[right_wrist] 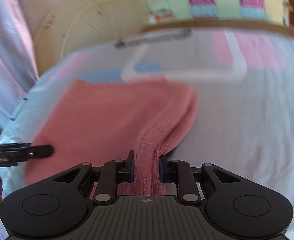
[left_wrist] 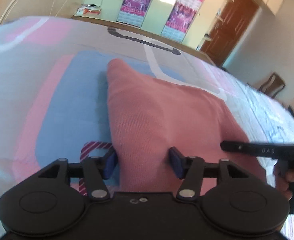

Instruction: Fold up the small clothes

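A pink knitted garment (left_wrist: 159,112) lies folded on the bed; in the right wrist view the pink garment (right_wrist: 107,116) spreads away from the camera. My left gripper (left_wrist: 143,164) is open, its blue pads (left_wrist: 110,163) standing apart over the garment's near edge without pressing it. My right gripper (right_wrist: 146,170) is shut on the garment's ribbed hem (right_wrist: 147,152), which bunches up between its pads. Each gripper's finger shows from the side in the other's view: the right gripper (left_wrist: 253,150) and the left gripper (right_wrist: 37,152).
The bed cover (left_wrist: 53,104) is patterned pink, blue and white. A maroon striped strip of cloth (left_wrist: 95,146) lies by the left jaw. Beyond the bed stand a green wardrobe with posters (left_wrist: 135,0), a brown door (left_wrist: 231,26), a chair (left_wrist: 273,84) and a round board (right_wrist: 83,28).
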